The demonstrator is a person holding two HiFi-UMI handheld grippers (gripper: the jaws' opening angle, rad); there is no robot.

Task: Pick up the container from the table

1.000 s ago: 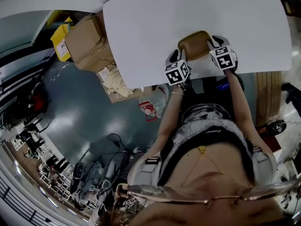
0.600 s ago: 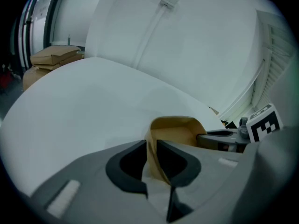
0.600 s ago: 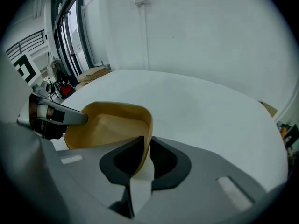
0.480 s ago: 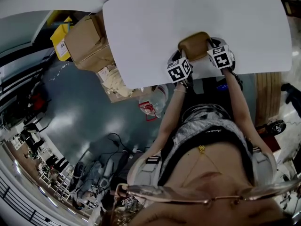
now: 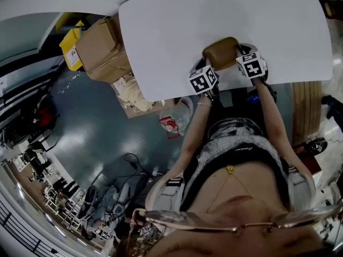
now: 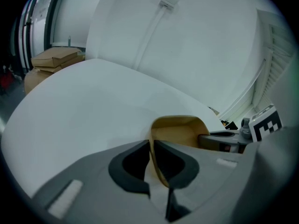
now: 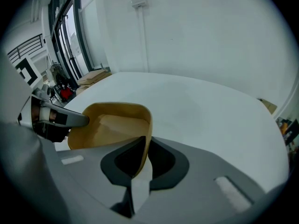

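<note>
Near the head view's upper centre, left gripper (image 6: 152,148) and right gripper (image 7: 145,155) pinch opposite walls of the container (image 5: 221,51); a level joint lift off the table (image 5: 177,31) seems next.

In the upper middle of the frame, the left gripper (image 5: 204,63) and the right gripper (image 5: 244,51) are flanking a tan container (image 5: 221,51) at the near edge of the white table (image 5: 214,15). Cardboard boxes (image 5: 102,50) are sitting at the upper left.

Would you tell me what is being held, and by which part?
Both hold the tan container: left gripper on its left wall, right gripper on its right wall.
</note>
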